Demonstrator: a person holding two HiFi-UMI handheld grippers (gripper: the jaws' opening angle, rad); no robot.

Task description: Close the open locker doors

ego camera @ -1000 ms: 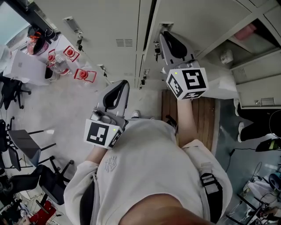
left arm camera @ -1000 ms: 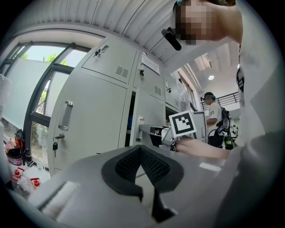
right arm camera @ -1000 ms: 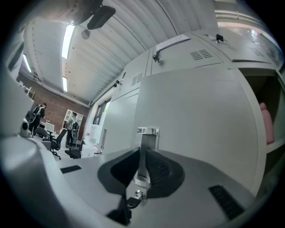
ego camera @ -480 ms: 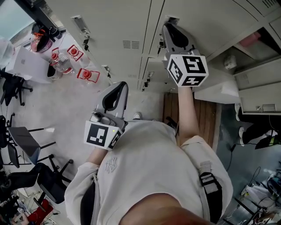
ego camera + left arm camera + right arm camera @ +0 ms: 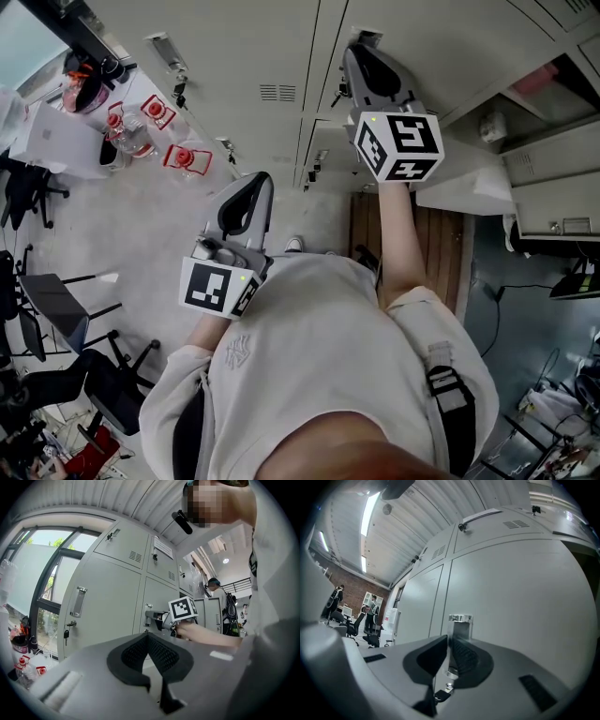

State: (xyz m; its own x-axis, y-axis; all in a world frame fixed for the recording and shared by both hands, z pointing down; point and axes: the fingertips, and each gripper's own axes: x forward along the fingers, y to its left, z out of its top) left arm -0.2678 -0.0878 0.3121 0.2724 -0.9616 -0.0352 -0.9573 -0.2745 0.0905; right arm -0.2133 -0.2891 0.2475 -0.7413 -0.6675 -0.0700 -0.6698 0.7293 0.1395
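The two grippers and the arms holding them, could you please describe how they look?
Both the left gripper and the right gripper have grey bodies and black ribbed jaw pads shaped into a rounded loop. Each carries a white cube with black square markers. The person wears a pale top, its sleeves leaving the forearms bare, and a black shoulder strap.
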